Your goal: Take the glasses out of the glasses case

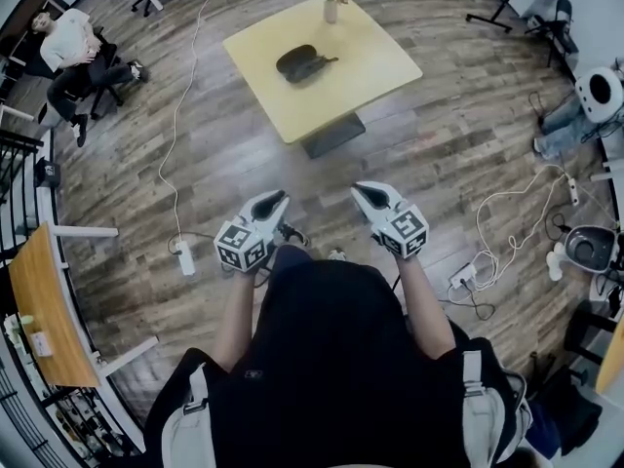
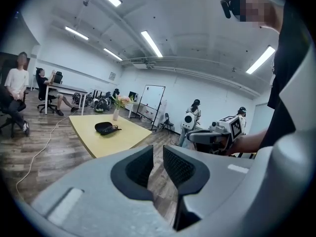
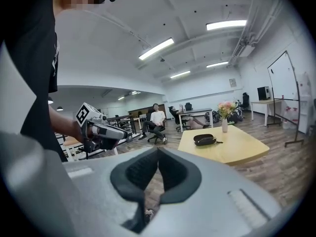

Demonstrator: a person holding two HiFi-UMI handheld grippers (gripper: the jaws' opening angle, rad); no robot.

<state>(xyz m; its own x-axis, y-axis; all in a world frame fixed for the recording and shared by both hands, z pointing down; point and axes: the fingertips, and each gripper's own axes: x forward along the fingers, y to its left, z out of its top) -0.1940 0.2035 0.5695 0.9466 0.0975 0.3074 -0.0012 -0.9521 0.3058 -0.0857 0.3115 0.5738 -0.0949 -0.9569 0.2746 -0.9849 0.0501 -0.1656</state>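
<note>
A black glasses case (image 1: 300, 63) (image 2: 106, 128) (image 3: 204, 140) lies in the middle of the yellow table (image 1: 370, 76), far ahead of me. A thin dark piece sticks out of its right side. I cannot tell whether it holds glasses. Both grippers hang over the wooden floor, well short of the table. The left gripper (image 1: 273, 201) (image 2: 157, 149) is empty, with a narrow gap between its pads. The right gripper (image 1: 366, 192) (image 3: 158, 151) has its tips touching and holds nothing. Each gripper view shows the other gripper alongside.
A vase of flowers (image 1: 331, 6) stands at the table's far edge. Cables and power strips (image 1: 185, 258) (image 1: 460, 279) lie on the floor at left and right. A person sits on a chair (image 1: 73, 52) far left. A wooden desk (image 1: 39, 310) stands at my left.
</note>
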